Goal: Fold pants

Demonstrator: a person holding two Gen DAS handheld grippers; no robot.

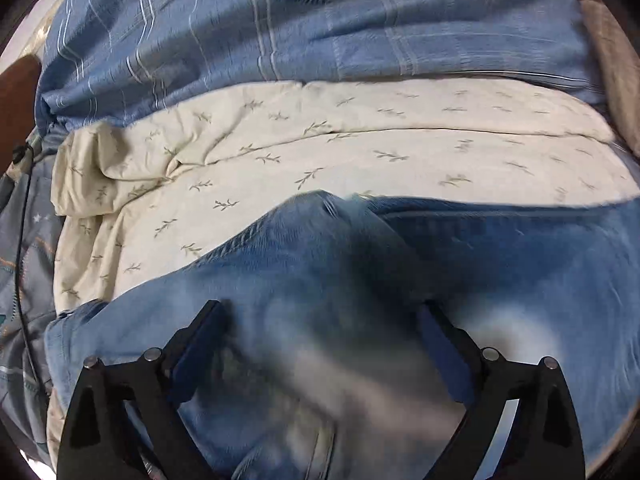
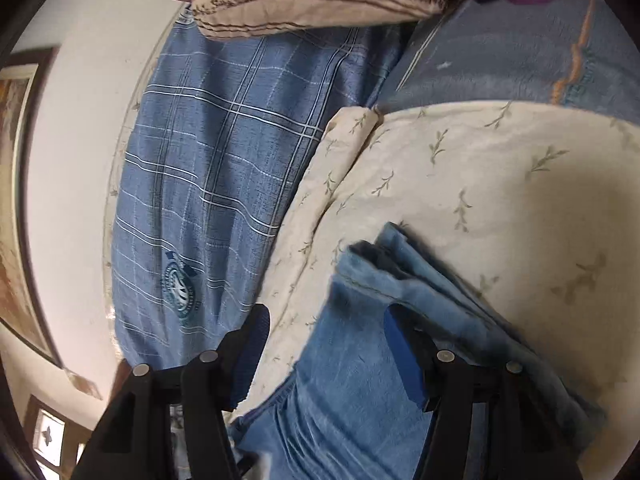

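Visibility: in the left wrist view the jeans (image 1: 360,280) are smeared by motion blur, so seams and pockets cannot be read, and the garment runs out of frame at the bottom and right. In the right wrist view the lower part of the jeans (image 2: 352,380) is cut off behind the claw frame; only one folded end shows clearly. The plaid blue cover (image 1: 280,32) is cropped at the top edge.

Task item: the jeans are blue denim with pale, faded patches. They lie on the bed on a cream sheet with a small leaf print (image 1: 320,140). In the right wrist view one end lies in several stacked layers with its edge toward the plaid cover (image 2: 208,152). A brown-trimmed pillow (image 2: 312,0) lies at the far end of the bed.

Left claw (image 1: 320,312): jaws spread wide over the denim; no pad is seen pressing on cloth.

Right claw (image 2: 324,320): jaws partly apart, with denim lying between them. The right pad (image 2: 404,356) sits against the fabric, the left pad (image 2: 250,344) stands clear over the sheet; no clamping is visible.
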